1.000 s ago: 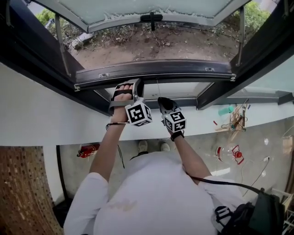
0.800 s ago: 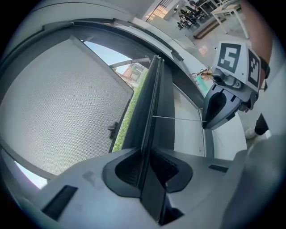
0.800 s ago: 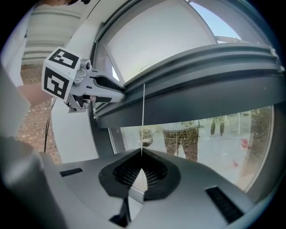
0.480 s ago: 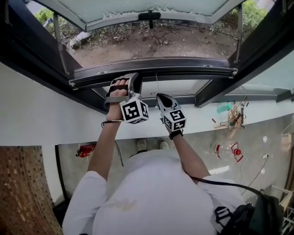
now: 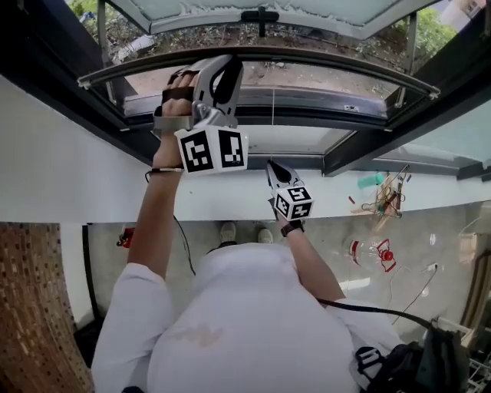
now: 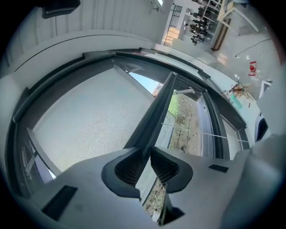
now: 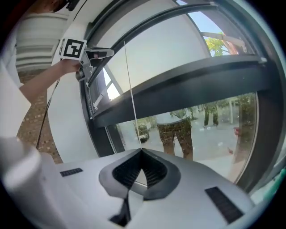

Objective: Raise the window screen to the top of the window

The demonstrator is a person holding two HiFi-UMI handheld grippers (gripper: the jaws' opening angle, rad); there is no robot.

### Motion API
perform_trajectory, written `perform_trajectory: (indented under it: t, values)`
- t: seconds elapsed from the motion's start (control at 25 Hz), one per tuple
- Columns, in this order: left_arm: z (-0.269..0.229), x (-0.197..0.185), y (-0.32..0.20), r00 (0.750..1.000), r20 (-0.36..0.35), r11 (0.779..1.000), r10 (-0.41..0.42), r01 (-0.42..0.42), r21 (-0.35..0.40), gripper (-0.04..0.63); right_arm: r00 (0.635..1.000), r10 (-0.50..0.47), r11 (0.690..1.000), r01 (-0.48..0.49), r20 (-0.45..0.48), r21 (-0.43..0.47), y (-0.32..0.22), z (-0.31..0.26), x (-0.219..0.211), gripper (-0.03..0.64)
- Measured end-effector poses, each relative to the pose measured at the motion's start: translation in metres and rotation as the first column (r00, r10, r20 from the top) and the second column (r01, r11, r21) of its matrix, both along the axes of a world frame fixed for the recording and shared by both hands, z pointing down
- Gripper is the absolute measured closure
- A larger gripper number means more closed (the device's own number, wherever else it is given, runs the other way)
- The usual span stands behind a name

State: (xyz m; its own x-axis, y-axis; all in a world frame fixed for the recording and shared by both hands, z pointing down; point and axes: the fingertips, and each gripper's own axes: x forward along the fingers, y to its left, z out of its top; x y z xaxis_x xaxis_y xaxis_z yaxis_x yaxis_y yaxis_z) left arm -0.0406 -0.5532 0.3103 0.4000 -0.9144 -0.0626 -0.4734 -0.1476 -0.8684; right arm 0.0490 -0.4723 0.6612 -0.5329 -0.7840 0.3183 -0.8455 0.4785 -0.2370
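The window screen's dark bottom bar (image 5: 322, 57) arcs across the top of the head view. My left gripper (image 5: 224, 67) is raised high and holds that bar (image 6: 158, 112) between its pads (image 6: 129, 167), though its jaws are opening slightly. Grey screen mesh (image 6: 89, 116) fills the frame left of the bar. Lower down, my right gripper (image 5: 273, 167) is shut, and a thin white cord (image 7: 129, 89) runs from its closed tips (image 7: 141, 151) up to the bar. The same cord (image 5: 273, 115) shows as a fine line in the head view.
The glass sash (image 5: 253, 9) with its black handle (image 5: 259, 15) is swung outward over bare ground. A white sill (image 5: 77, 176) runs below the dark frame. Hangers (image 5: 387, 196) and a red-capped bottle (image 5: 372, 252) lie on the floor to the right. A person (image 7: 176, 129) is reflected in the lower pane.
My left gripper has risen sharply, carrying the screen's bar up with it. The right gripper has shifted only a little and stays shut on the cord.
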Motion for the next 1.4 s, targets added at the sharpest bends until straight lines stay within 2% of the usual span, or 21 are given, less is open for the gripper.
perform_trajectory:
  t: [0.12,0.32,0.44,0.52,0.6,0.64,0.72,0.84,0.92,1.0,1.08,1.16,1.28,1.4]
  values:
    - [-0.009,-0.004,0.005,0.998,-0.059,1.000,0.017,-0.016,0.012,0.528,1.000,0.001,1.000,0.000,-0.009,0.029,-0.005,-0.009,0.001,0.618]
    - [-0.010,-0.001,0.009,0.995,-0.100,1.000,0.015,-0.015,0.005,0.528,0.999,-0.021,0.998,0.022,-0.026,0.063,-0.001,-0.009,-0.005,0.618]
    - [-0.012,-0.001,0.015,0.981,-0.192,0.998,0.040,-0.049,-0.038,0.528,0.999,-0.032,0.997,0.034,-0.039,0.067,0.006,-0.007,-0.008,0.618]
    - [-0.016,-0.006,0.020,0.958,-0.282,0.996,0.052,-0.071,-0.057,0.528,0.998,-0.039,0.997,0.042,-0.042,0.071,0.010,-0.009,-0.011,0.618]
    - [-0.017,-0.012,0.025,0.918,-0.392,0.991,0.064,-0.104,-0.079,0.528,0.998,-0.042,0.995,0.045,-0.040,0.084,0.012,-0.013,-0.012,0.618]
    - [-0.017,-0.016,0.027,0.890,-0.452,0.988,0.068,-0.124,-0.095,0.528,0.998,-0.041,0.995,0.045,-0.041,0.092,0.011,-0.016,-0.012,0.618]
    - [-0.014,-0.024,0.032,0.817,-0.573,0.979,0.061,-0.161,-0.124,0.528,0.998,-0.038,0.994,0.042,-0.041,0.105,0.010,-0.021,-0.010,0.618]
    - [0.002,-0.037,0.038,0.689,-0.725,0.965,0.002,-0.192,-0.180,0.540,0.999,-0.038,0.992,0.042,-0.038,0.119,0.011,-0.027,-0.010,0.618]
    - [0.016,-0.044,0.040,0.609,-0.792,0.956,-0.046,-0.202,-0.211,0.562,0.999,-0.040,0.990,0.044,-0.033,0.134,0.010,-0.031,-0.011,0.618]
    - [0.027,-0.047,0.042,0.555,-0.829,0.950,-0.074,-0.215,-0.229,0.586,0.999,-0.041,0.987,0.045,-0.027,0.154,0.008,-0.036,-0.011,0.618]
    - [0.042,-0.045,0.051,0.529,-0.843,0.939,-0.101,-0.228,-0.255,0.594,0.999,-0.042,0.985,0.045,-0.025,0.164,0.014,-0.039,-0.010,0.618]
    - [0.060,-0.044,0.065,0.518,-0.844,0.927,-0.138,-0.233,-0.295,0.594,0.999,-0.044,0.986,0.046,-0.015,0.159,0.024,-0.040,-0.012,0.618]
    - [0.074,-0.041,0.073,0.531,-0.832,0.914,-0.161,-0.238,-0.329,0.594,0.998,-0.055,0.984,0.055,-0.003,0.167,0.025,-0.048,-0.017,0.618]
    - [0.080,-0.033,0.072,0.537,-0.829,0.913,-0.157,-0.241,-0.329,0.594,0.999,-0.044,0.981,0.044,-0.005,0.187,0.019,-0.055,-0.011,0.618]
